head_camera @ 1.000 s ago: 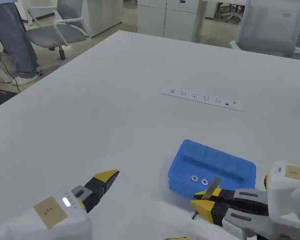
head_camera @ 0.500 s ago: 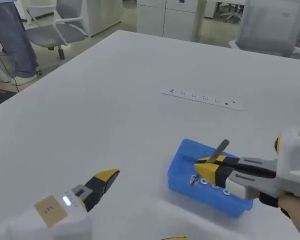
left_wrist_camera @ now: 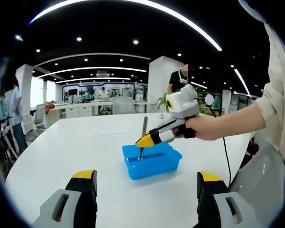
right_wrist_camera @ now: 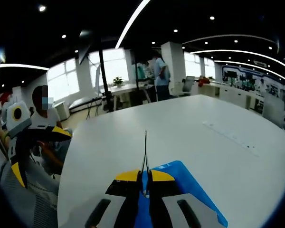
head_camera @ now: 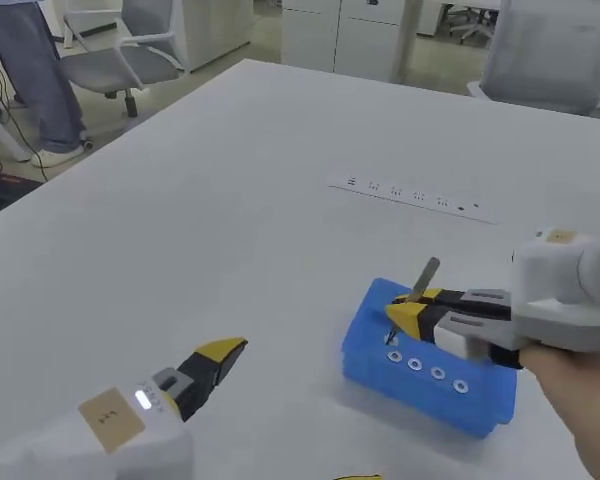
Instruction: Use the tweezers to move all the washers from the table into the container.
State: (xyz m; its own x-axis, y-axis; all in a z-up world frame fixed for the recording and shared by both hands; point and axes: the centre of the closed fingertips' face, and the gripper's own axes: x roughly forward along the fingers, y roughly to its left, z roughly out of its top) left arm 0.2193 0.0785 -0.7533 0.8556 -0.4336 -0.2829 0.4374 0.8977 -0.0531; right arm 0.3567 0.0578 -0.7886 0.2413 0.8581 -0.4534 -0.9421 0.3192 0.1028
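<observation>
A blue container sits on the white table, with several silver washers in a row inside it. My right gripper is shut on the metal tweezers, which slant down so their tip hangs over the container's left end. I cannot tell whether the tip holds a washer. The right gripper view shows the tweezers clamped between the yellow jaws above the container. My left gripper stands open and empty, low at the near left, facing the container and the right gripper.
A flat white power strip lies on the table beyond the container. Office chairs stand past the far left edge, and a person's legs show there. Bare tabletop stretches to the left of the container.
My right gripper has lifted the tweezers from the table in front of the container and carried them up and back over its left end. The left gripper has stayed put.
</observation>
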